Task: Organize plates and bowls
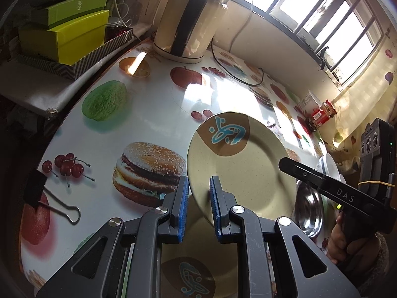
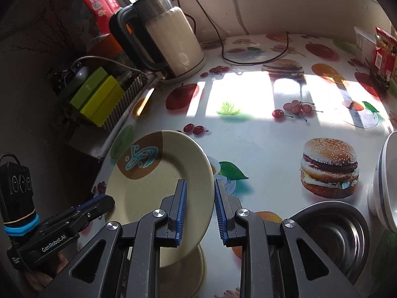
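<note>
A cream plate with a brown patch and a blue design is held tilted above a second matching plate lying on the table. Both grippers straddle the raised plate's rim: my left gripper on its left edge, my right gripper on its right edge. The jaws stand a little apart around the rim; I cannot tell whether the pads press on it. The lower plate shows under it in the right wrist view. A steel bowl and a white bowl sit to the right.
An electric kettle with its cord stands at the back of the fruit-and-burger tablecloth. Green boxes in a striped tray sit at the left. A binder clip lies at the table's left edge. A red jar stands far right.
</note>
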